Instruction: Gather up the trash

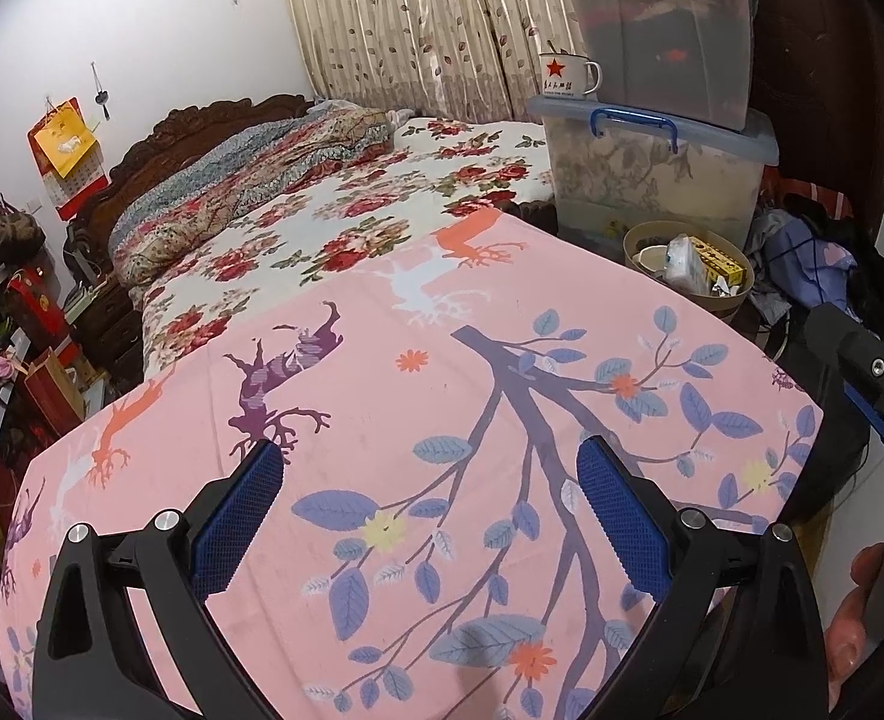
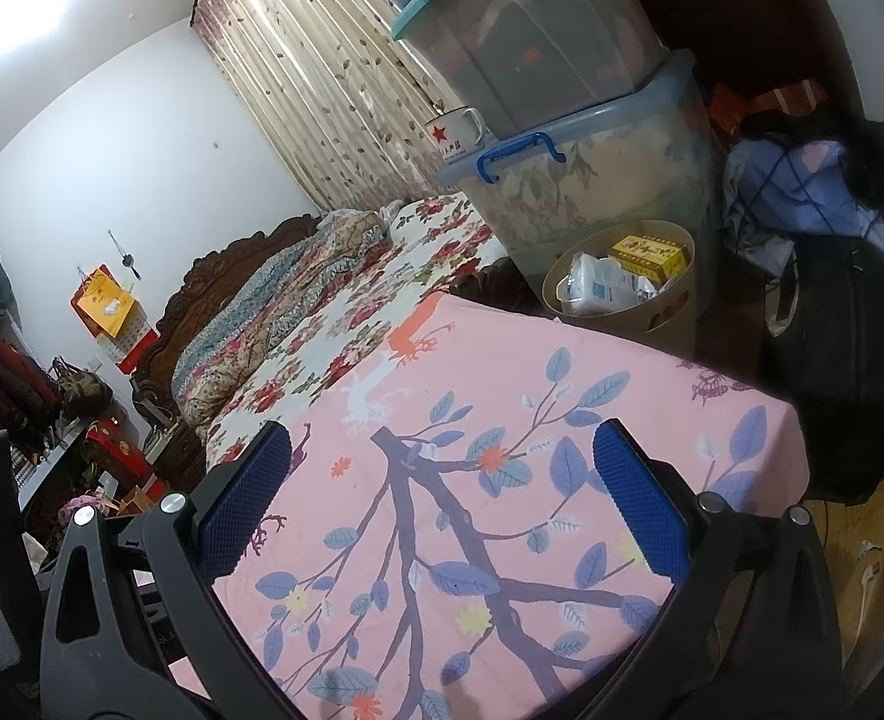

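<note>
The left gripper (image 1: 430, 483) hangs above a table covered with a pink cloth (image 1: 442, 372) printed with blue leaves and dark branches. Its blue-padded fingers (image 1: 238, 516) are spread wide with nothing between them. The right gripper (image 2: 442, 480) hangs over the same cloth, its fingers likewise far apart and empty. In the left wrist view, part of the right gripper's black frame shows at the right edge, with a bit of the person's hand (image 1: 850, 618) below it.

The trash sits in a round tan basket (image 1: 691, 267) just past the far right corner of the table, at the foot of two stacked plastic storage boxes (image 1: 664, 96). Inside it are a yellow carton (image 2: 652, 255), some white crumpled packaging (image 2: 598, 285) and what may be a small cup, though the view is too small to be sure. No loose scraps show on the cloth itself.

A white enamel mug (image 1: 568, 75) with a red star stands on the lid of the lower box, beside the upper box. Beyond the table lies a bed (image 1: 346, 210) with a rose-patterned sheet and a folded quilt against a carved wooden headboard. A leaf-patterned curtain (image 1: 406, 18) hangs behind it. A heap of clothes (image 2: 802, 192) lies to the right of the boxes.
</note>
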A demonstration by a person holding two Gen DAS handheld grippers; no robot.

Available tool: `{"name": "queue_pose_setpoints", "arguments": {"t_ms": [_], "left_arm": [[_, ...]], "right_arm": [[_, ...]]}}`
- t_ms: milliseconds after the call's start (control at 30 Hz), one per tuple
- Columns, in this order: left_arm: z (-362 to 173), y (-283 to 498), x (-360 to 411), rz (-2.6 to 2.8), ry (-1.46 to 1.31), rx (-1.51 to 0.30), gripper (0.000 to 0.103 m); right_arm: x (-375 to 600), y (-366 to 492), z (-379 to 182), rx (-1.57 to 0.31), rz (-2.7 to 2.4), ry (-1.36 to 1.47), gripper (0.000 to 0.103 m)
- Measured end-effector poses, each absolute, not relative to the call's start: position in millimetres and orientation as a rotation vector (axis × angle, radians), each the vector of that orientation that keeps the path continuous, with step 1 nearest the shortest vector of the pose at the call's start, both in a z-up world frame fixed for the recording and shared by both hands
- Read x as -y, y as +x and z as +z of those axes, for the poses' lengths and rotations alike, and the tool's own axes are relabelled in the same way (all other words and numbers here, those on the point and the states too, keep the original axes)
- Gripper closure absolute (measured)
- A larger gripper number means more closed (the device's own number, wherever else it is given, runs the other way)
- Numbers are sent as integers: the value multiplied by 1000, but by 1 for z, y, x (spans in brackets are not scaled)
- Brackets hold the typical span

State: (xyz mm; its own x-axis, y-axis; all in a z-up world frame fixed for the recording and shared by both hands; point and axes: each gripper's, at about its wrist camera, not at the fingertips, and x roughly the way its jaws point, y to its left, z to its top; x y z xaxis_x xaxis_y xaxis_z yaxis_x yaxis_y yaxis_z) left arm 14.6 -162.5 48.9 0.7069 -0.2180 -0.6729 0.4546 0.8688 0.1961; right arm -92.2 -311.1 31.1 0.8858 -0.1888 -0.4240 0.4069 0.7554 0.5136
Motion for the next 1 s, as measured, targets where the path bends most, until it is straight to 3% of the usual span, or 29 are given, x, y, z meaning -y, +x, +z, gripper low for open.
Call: {"name": "queue_pose_setpoints", "arguments": {"t_ms": [1000], "left_arm": [[38, 13, 165, -398, 386, -712, 8]], "right_arm": [[306, -93, 22, -371, -339, 655, 3]]}}
